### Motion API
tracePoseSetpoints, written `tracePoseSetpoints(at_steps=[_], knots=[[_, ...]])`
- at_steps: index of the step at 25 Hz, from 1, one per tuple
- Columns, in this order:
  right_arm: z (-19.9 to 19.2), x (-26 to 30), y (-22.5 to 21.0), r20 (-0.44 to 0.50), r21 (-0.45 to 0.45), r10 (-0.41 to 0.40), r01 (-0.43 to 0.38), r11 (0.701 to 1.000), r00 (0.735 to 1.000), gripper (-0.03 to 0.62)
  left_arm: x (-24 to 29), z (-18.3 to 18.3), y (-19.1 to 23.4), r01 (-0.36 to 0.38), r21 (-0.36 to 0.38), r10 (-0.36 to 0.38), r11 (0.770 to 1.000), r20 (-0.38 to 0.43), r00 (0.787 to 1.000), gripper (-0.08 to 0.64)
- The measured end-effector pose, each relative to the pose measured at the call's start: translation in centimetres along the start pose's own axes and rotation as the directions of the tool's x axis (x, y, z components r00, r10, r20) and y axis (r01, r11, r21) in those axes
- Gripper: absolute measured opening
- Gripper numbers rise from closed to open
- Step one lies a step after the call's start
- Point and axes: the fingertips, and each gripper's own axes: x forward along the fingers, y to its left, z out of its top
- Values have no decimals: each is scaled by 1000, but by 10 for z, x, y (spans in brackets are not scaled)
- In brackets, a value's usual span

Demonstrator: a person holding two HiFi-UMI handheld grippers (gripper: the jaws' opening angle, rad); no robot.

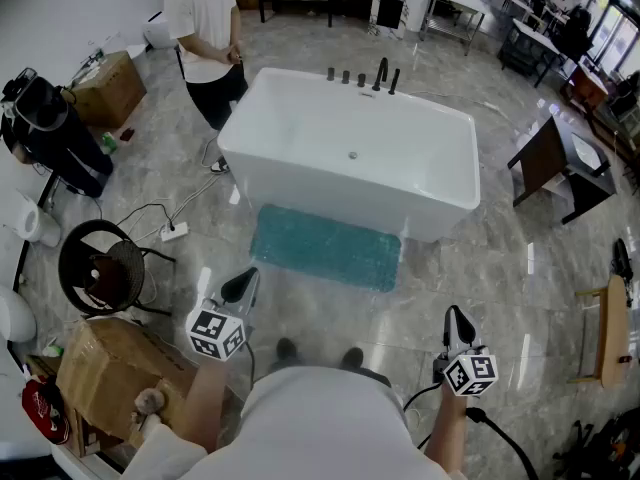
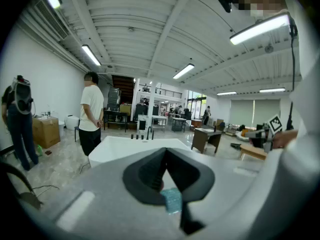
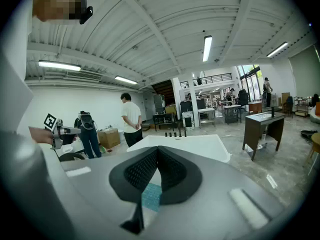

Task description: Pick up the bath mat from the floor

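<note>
From what I see, the task has not really started. The bath mat (image 1: 325, 248), a teal rectangle, lies flat on the floor (image 1: 500, 268) with its long side against or just beside the front wall of the white bathtub (image 1: 350, 148); I cannot tell whether they touch. No corner or edge of it looks lifted, and nothing rests on it.

My left claw (image 1: 240, 286) is clenched, its jaws together with nothing between them. The right claw (image 1: 458, 323) is the same, clenched and empty. Both hang in the air close to my body, tipped slightly downward and aimed toward the tub. The mat lies ahead of them and below. In each gripper view only a small patch of teal shows low down behind the closed jaws, so the mat is in line but not in reach.

I judge that every step is left to do. I need to step closer and bring the claws down toward the floor. Then I must release at least one of them, work a jaw under the near edge, clench on the mat and raise it clear. Since the mat is limp and wide, I would probably take it with both claws, one near each end of the near edge.
</note>
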Motion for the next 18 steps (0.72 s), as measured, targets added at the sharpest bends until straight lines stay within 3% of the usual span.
tracePoseSetpoints(at_steps=[18], knots=[[-8, 11, 43, -2, 14, -18, 18, 1000, 1000, 5, -16, -14, 27, 23, -3, -23, 1000, -17, 1000, -2]])
